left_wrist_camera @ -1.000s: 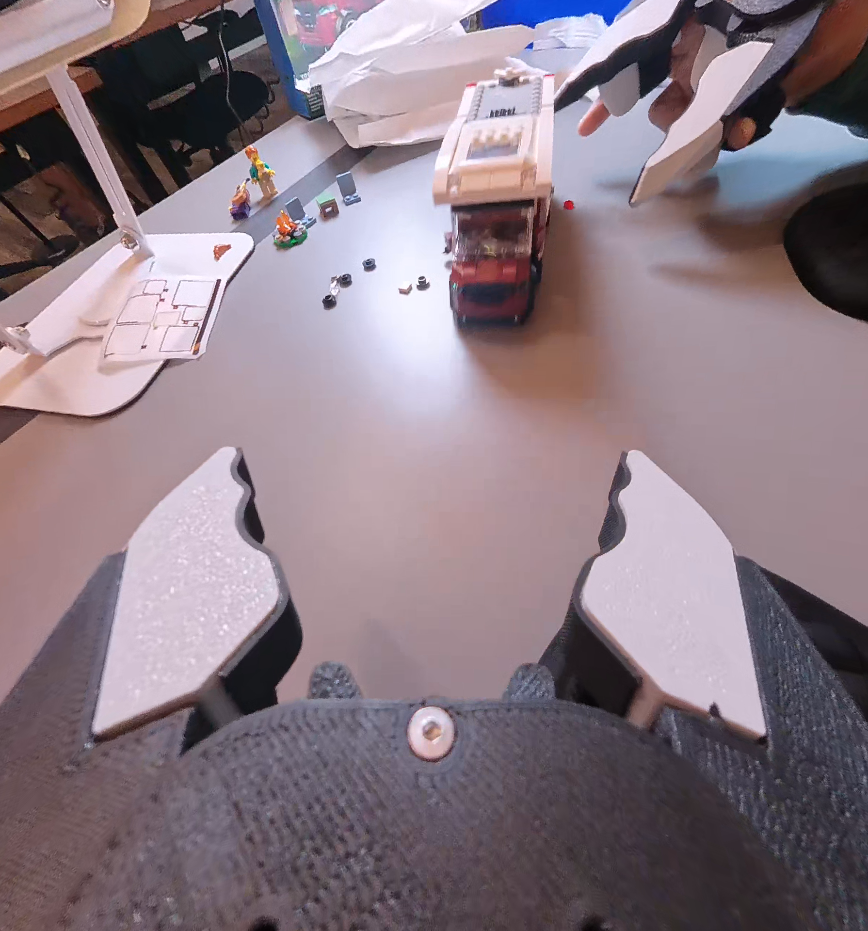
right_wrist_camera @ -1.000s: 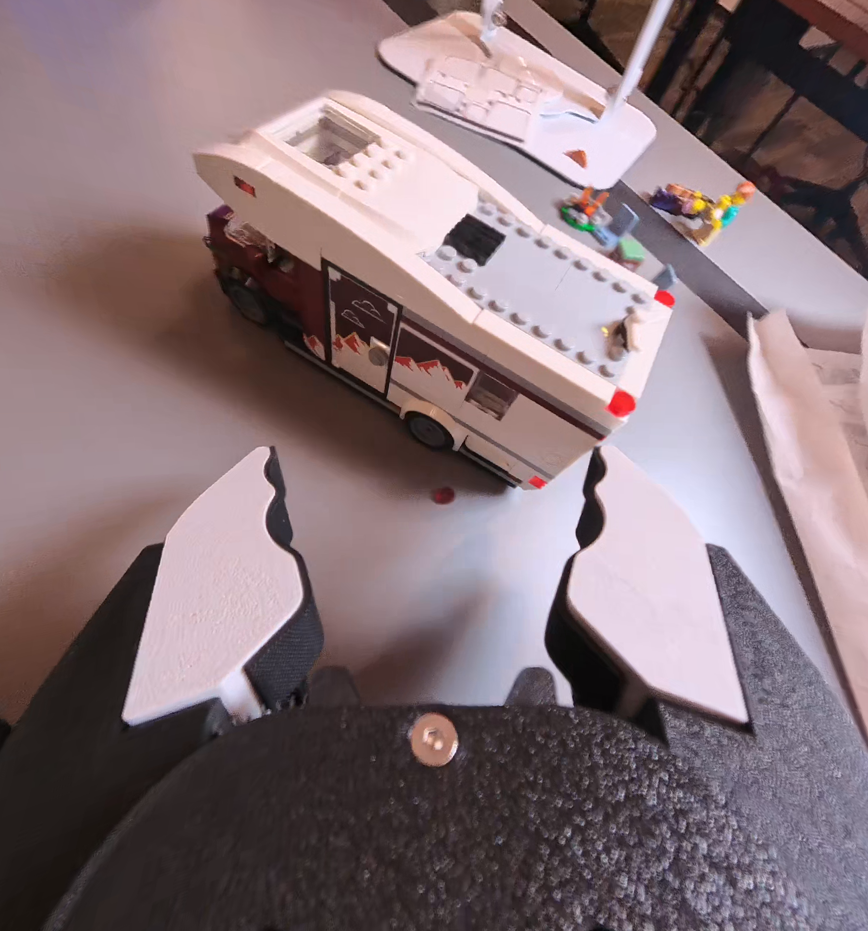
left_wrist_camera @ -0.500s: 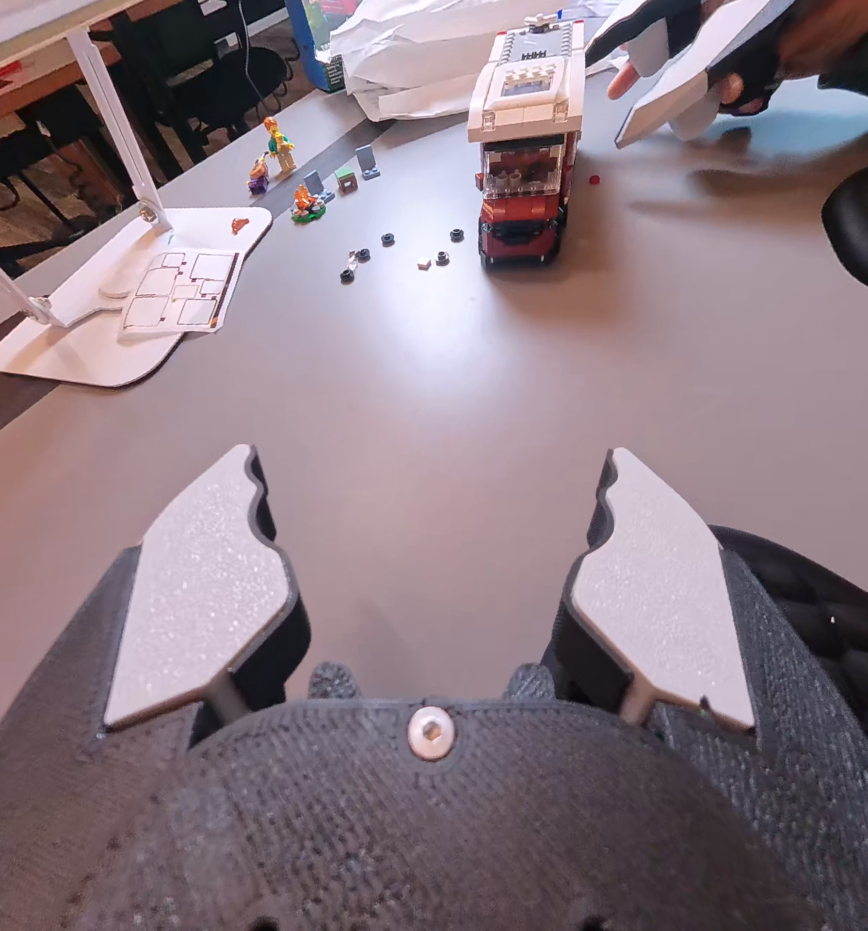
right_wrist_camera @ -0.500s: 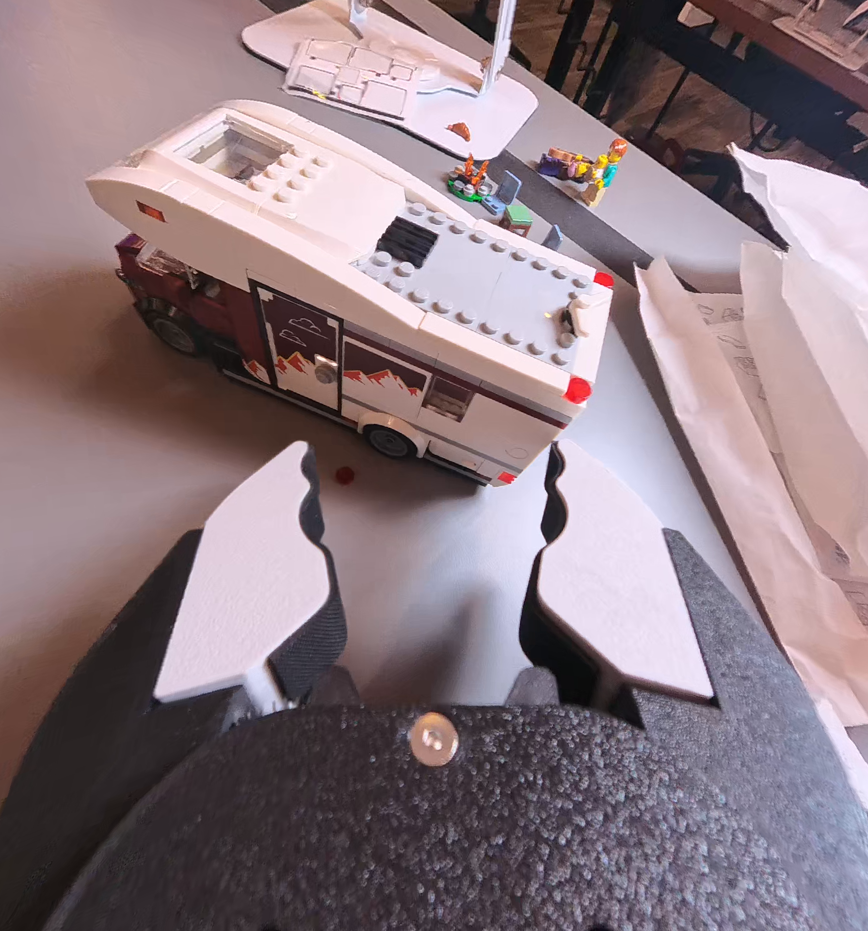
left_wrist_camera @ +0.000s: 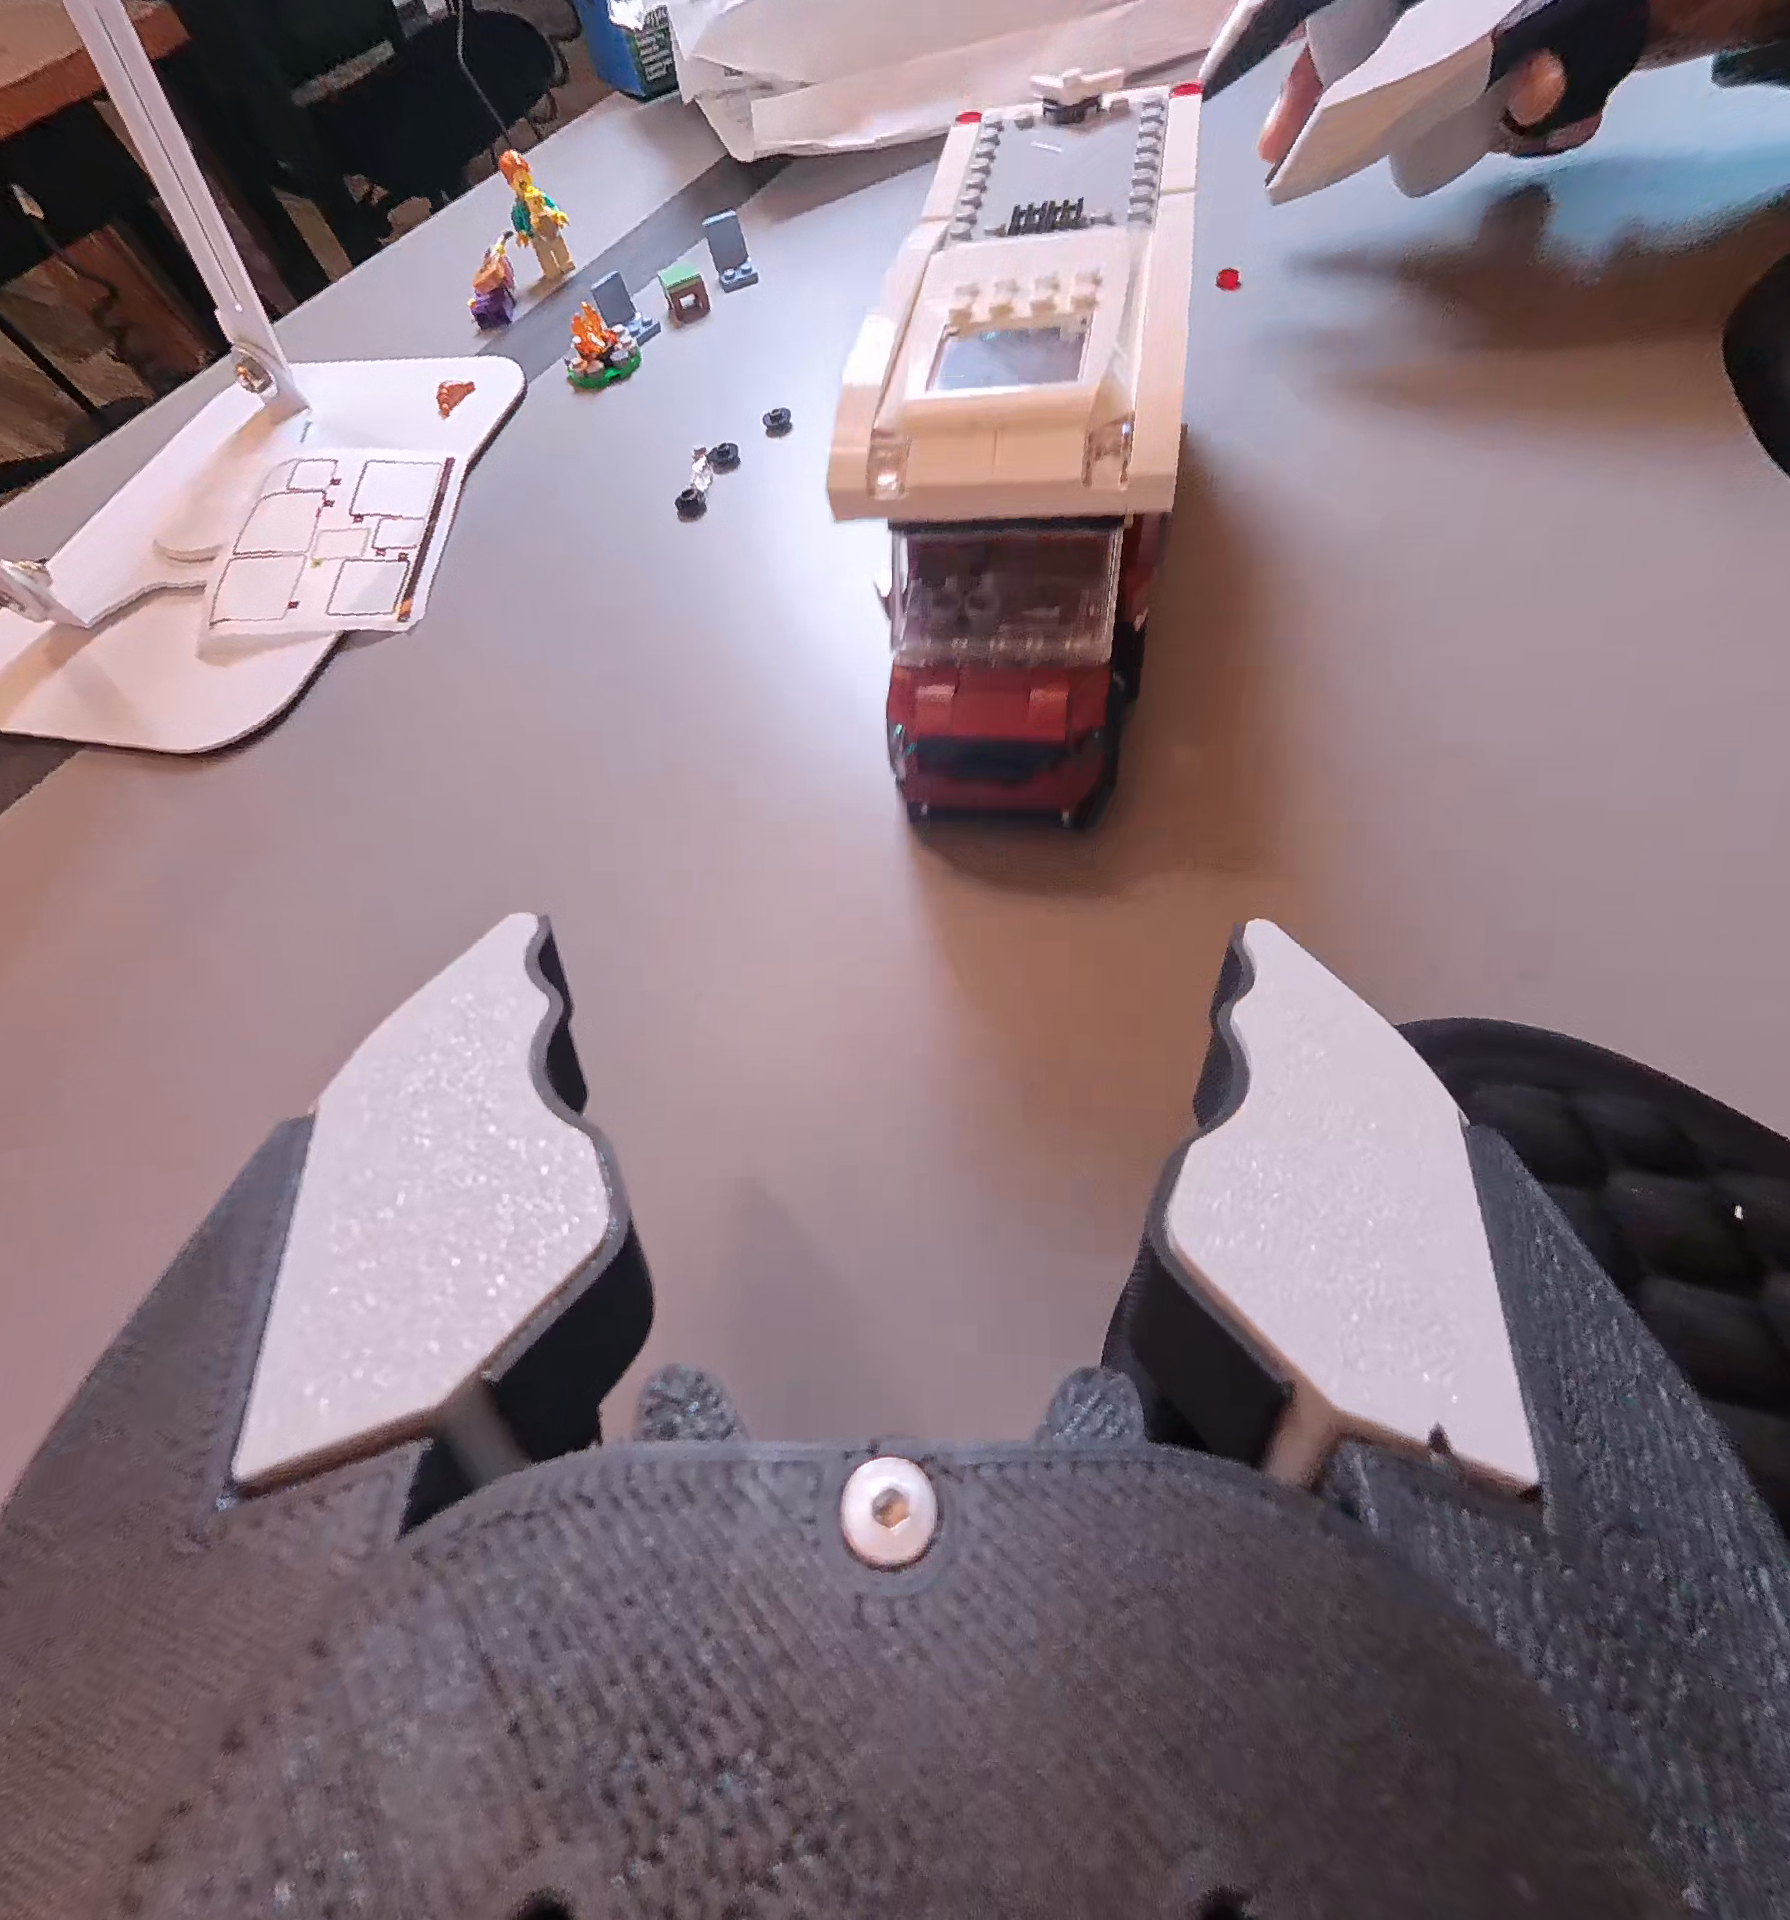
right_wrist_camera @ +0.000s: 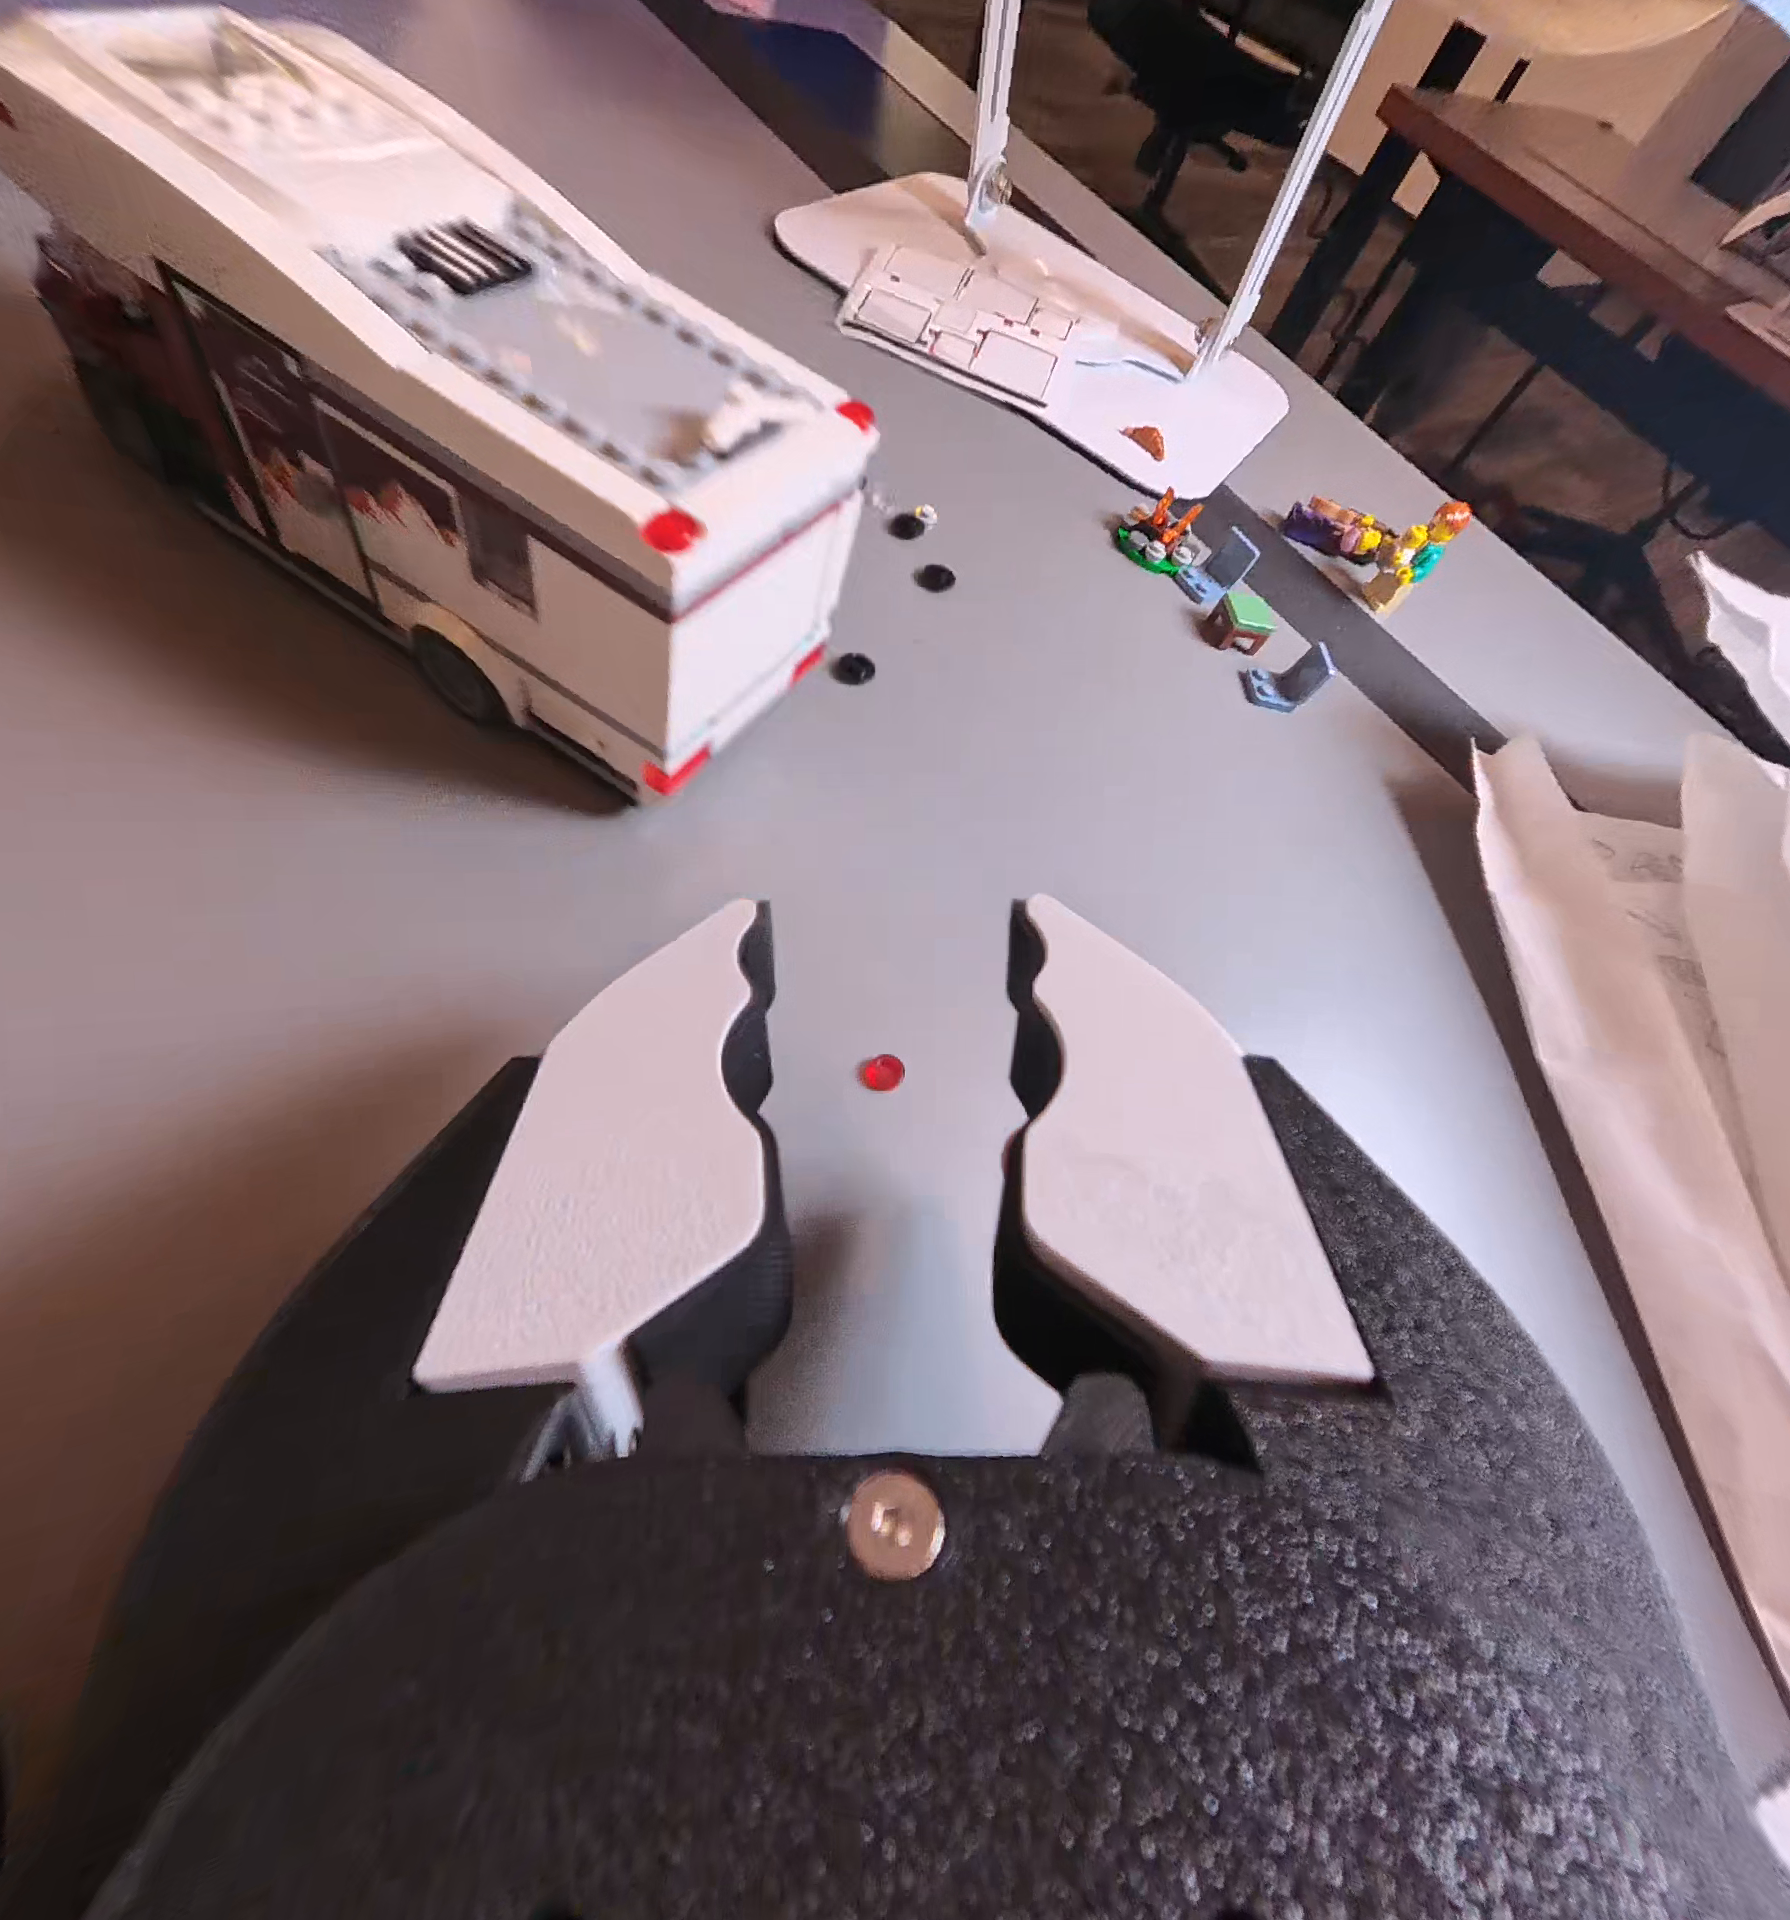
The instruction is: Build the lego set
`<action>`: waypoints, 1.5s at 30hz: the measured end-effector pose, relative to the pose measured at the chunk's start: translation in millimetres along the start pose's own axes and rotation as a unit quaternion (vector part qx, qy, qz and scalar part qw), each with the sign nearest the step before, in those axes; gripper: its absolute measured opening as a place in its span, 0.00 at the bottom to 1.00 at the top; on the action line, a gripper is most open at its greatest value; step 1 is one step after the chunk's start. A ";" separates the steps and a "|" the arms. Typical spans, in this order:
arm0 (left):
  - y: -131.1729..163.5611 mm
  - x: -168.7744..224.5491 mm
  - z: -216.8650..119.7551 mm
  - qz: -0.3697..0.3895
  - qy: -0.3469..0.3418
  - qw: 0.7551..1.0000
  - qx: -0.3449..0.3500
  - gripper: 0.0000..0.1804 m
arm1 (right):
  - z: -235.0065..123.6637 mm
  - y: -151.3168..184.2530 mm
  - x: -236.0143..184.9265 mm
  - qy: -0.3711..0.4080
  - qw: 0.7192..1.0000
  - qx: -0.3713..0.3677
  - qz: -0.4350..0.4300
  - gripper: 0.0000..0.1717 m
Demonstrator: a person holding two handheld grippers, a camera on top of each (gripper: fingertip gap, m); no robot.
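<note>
While left gripper (left_wrist_camera: 891,997) gapes wide over bare grey tabletop (left_wrist_camera: 662,831), right gripper (right_wrist_camera: 889,935), half-spread, brackets loose small round red stud (right_wrist_camera: 882,1072) untouched, seemingly lining up.

My right view smears the camper van (right_wrist_camera: 434,416) and crops its cab at the edge; my left view cuts off my right gripper (left_wrist_camera: 1390,114) at the top.

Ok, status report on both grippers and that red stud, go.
Left gripper open, empty, facing camper van. Right gripper open, fingers astride red stud, not touching. Stud flat on table, nothing blocking.
</note>
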State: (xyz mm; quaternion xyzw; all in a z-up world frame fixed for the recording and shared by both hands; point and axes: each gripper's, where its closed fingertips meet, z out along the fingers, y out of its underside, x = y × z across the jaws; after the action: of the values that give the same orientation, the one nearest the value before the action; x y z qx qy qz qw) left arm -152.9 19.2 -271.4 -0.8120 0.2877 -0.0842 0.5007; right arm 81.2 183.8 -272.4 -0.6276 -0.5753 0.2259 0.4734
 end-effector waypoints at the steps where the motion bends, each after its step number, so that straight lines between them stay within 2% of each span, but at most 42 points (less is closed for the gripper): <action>1: 1.3 0.5 1.3 0.001 0.001 1.000 -0.003 0.65 | -0.3 3.2 -0.2 -0.001 1.000 -0.007 -0.001 0.25; 6: 5.5 1.5 7.5 0.001 0.004 1.000 -0.013 0.64 | -2.8 15.4 -1.8 -0.005 0.999 -0.040 -0.012 0.25; 9: 7.9 -2.4 12.8 0.007 -0.006 1.000 -0.020 0.59 | -4.5 23.1 -0.7 -0.007 0.998 -0.062 -0.014 0.19; 11: 11.0 -0.4 17.6 0.019 0.002 0.999 -0.031 0.51 | -4.5 30.9 3.7 -0.004 0.996 -0.087 -0.008 0.17; 13: 11.6 12.2 20.3 0.030 0.042 0.998 -0.034 0.36 | -4.9 39.2 8.8 -0.006 0.993 -0.118 -0.001 0.14; 22: 11.1 11.6 22.8 0.035 0.059 0.997 -0.040 0.36 | 5.5 44.3 0.0 -0.110 0.974 -0.198 0.008 0.13; 23: 11.0 11.7 22.9 0.035 0.059 0.997 -0.038 0.36 | 6.9 45.6 -0.3 -0.117 0.970 -0.211 0.003 0.13; 25: 10.7 11.8 22.9 0.034 0.059 0.997 -0.031 0.36 | 7.2 46.4 -2.4 -0.139 0.963 -0.230 -0.001 0.04; 28: 11.0 11.8 22.0 0.033 0.061 0.997 -0.025 0.36 | 12.5 43.6 -2.4 -0.164 0.957 -0.238 -0.007 0.03; 30: 11.3 11.7 21.5 0.033 0.065 0.997 -0.023 0.36 | 26.8 33.5 2.1 -0.165 0.962 -0.217 -0.014 0.00; 33: 11.0 11.6 21.8 0.033 0.074 0.996 -0.023 0.35 | 59.7 1.5 14.5 -0.150 0.976 -0.156 -0.016 0.00; 38: 9.6 11.0 24.4 0.038 0.088 0.995 -0.022 0.35 | 99.5 -10.4 17.8 -0.169 0.969 -0.173 -0.042 0.10; 41: 9.1 10.5 25.5 0.039 0.096 0.994 -0.020 0.35 | 79.9 -8.6 9.5 -0.236 0.950 -0.203 -0.038 0.12; 45: 8.5 10.2 26.1 0.038 0.105 0.994 -0.007 0.35 | 40.1 23.7 4.3 -0.272 0.917 -0.281 -0.078 0.17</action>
State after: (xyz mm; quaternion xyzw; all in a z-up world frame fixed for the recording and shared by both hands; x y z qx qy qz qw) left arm -136.7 30.7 -292.9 -0.7907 0.3698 -0.1481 0.4648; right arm 61.1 203.8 -309.6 -0.6023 -0.7686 0.1794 0.1194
